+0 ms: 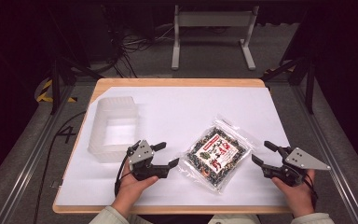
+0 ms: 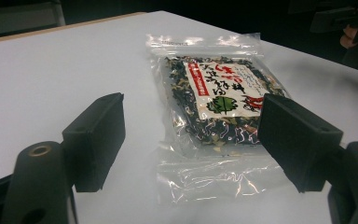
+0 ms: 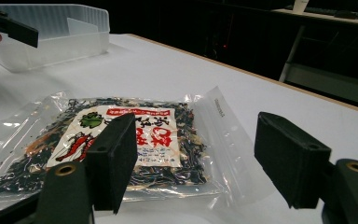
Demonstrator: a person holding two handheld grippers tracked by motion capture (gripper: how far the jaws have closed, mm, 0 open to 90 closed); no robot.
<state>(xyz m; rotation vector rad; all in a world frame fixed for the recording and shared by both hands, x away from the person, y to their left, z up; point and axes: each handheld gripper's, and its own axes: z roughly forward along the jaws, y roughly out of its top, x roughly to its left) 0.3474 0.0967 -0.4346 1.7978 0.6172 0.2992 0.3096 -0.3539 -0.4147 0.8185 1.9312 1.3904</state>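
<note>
A clear packet of dried spice mix (image 1: 216, 153) lies flat on the white table cover (image 1: 177, 112), near the front edge and a little right of centre, its sealed flap pointing to the far right. The left gripper (image 1: 164, 156) sits just to its left and the right gripper (image 1: 264, 152) just to its right, each held low in a hand and aimed inward at the packet. Both sets of jaws stand released, with nothing between the pads; the gripper views show the packet lying just ahead of the open jaws, untouched. A translucent plastic bin (image 1: 114, 128) stands at the far left, close behind the left gripper.

This looks like the approach before a pickup, probably with the bin as the destination. The next move calls for one gripper to slide forward, catch a thin film edge and clench on it, since the flat packet offers little else to pinch.
</note>
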